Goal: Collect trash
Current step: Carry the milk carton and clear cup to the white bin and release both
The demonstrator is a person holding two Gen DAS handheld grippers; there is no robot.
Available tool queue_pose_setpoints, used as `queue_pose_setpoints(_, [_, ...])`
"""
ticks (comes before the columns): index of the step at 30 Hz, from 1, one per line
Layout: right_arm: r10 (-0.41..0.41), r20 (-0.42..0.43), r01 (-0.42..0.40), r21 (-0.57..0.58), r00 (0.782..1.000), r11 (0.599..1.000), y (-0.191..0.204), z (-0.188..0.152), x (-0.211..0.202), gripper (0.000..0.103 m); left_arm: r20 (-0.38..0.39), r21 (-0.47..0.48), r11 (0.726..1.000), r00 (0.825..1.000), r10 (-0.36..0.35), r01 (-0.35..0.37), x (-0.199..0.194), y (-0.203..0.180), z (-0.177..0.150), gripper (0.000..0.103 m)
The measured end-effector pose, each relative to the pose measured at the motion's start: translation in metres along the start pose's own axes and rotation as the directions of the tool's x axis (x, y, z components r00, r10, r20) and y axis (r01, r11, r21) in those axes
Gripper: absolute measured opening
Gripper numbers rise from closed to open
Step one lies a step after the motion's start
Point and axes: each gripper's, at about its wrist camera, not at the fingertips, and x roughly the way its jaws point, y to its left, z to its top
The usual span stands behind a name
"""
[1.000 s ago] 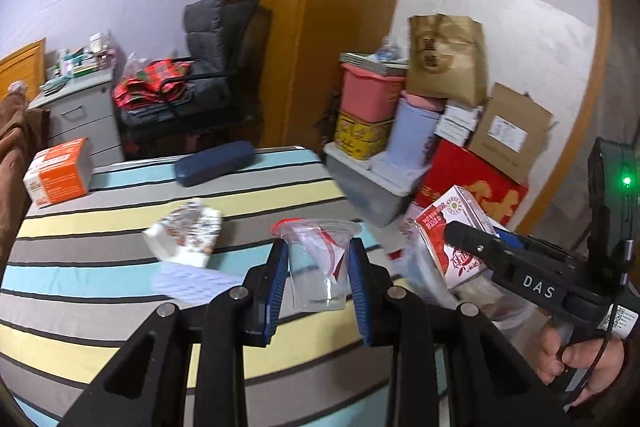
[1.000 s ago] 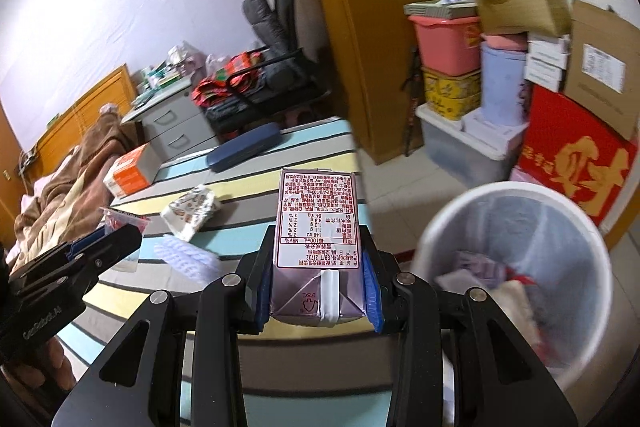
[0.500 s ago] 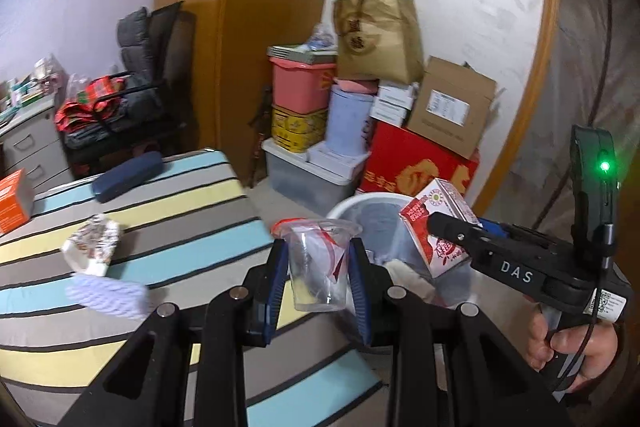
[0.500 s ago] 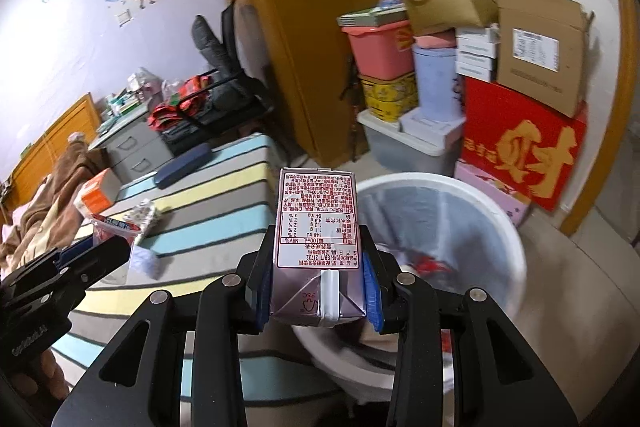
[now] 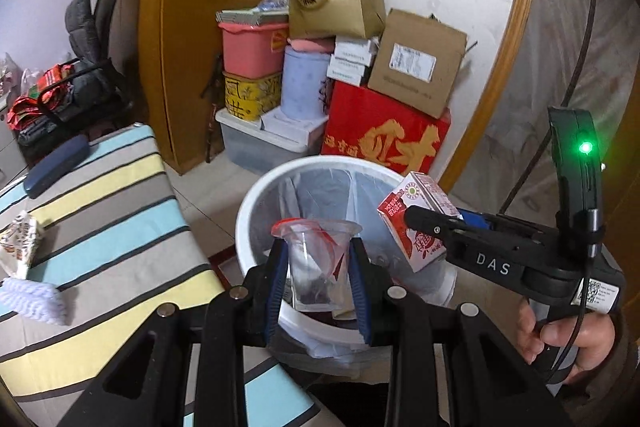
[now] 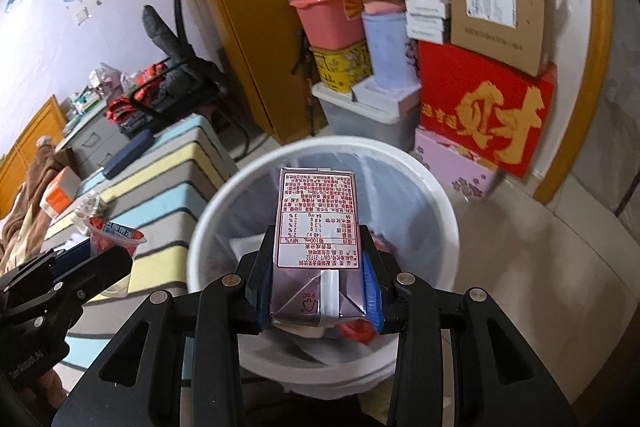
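1. Striped bedding in blue, yellow and grey covers a bed beside a white trash bin, with stacked boxes and tubs against the wall behind.
2. The trash bin is lined with a thin clear bag and already holds crumpled paper and red scraps; what else lies inside cannot be made out.
3. The left claw is clamped on a clear plastic cup with a torn red-edged seal; the cup hangs over the bin's near rim, and a dark residue sits at its bottom.
4. The right claw grips a small drink carton by its sides, held over the bin's opening; its nutrition panel of red Chinese print faces the camera, with "FSC" on the folded end.
5. Seen from the left wrist, the same carton shows a red and white face, and the right claw's arm reads "DAS".
6. A red box behind the bin bears large gold Chinese characters; a brown cardboard box with a white shipping label rests on it.
7. A pink tub sits on a yellow patterned one.
8. On the bedding lie a dark blue case and a printed wrapper.
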Motion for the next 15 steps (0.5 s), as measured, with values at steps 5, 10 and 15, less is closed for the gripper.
queue_pose_setpoints(5, [-0.025,-0.037,0.025,0.006,0.999,1.0,-0.01,0.0,0.01,0.038,-0.021,0.014,1.0,1.0,0.007,-0.006,0.017,-0.008,0.002,0.032])
queue_pose_setpoints(10, [-0.045,-0.058,0.045,-0.006,0.997,0.999,-0.017,0.003,0.017,0.038,-0.033,-0.002,1.0,0.999,0.003,-0.003,0.029,-0.008,0.003,0.032])
queue_pose_setpoints(15, [-0.038,-0.077,0.038,-0.005,0.996,0.999,-0.02,0.003,0.021,0.04,-0.03,-0.018,0.999,0.999,0.031,-0.031,0.032,-0.003,0.004,0.065])
